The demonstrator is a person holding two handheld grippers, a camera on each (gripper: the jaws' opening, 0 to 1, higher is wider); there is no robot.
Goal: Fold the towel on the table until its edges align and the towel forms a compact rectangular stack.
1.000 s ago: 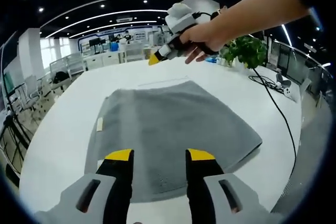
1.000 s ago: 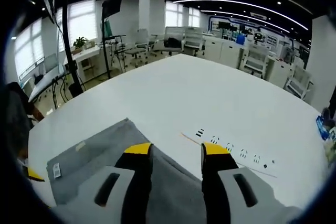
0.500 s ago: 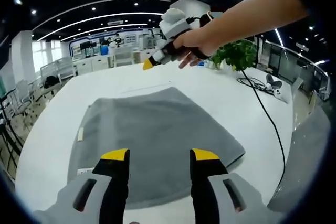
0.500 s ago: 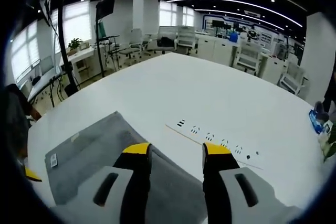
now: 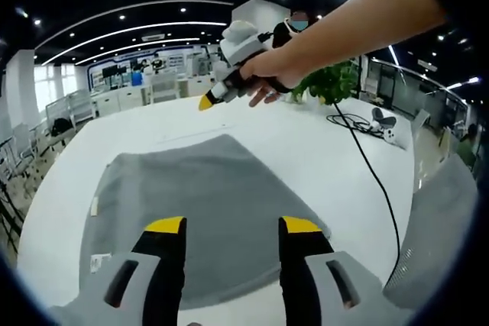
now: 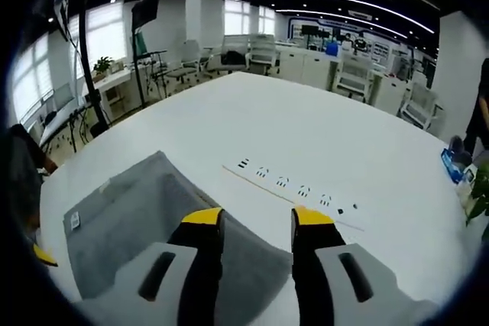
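Right now, towel: I see the grey towel lying flat and spread on the white counter, unfolded.
Left claw: my left claw hovers over the towel's near edge, jaws apart, gripping nothing.
Right claw: my right claw sits above the towel's far corner, jaws apart and empty; from the left gripper view it hangs in a hand beyond the towel.
Counter: a socket strip runs just past the cloth.

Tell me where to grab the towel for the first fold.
Probably pinch the near edge of the towel, where it lies flat just ahead of the left gripper. Come in low from that side; its jaws are open and already straddle the hem.
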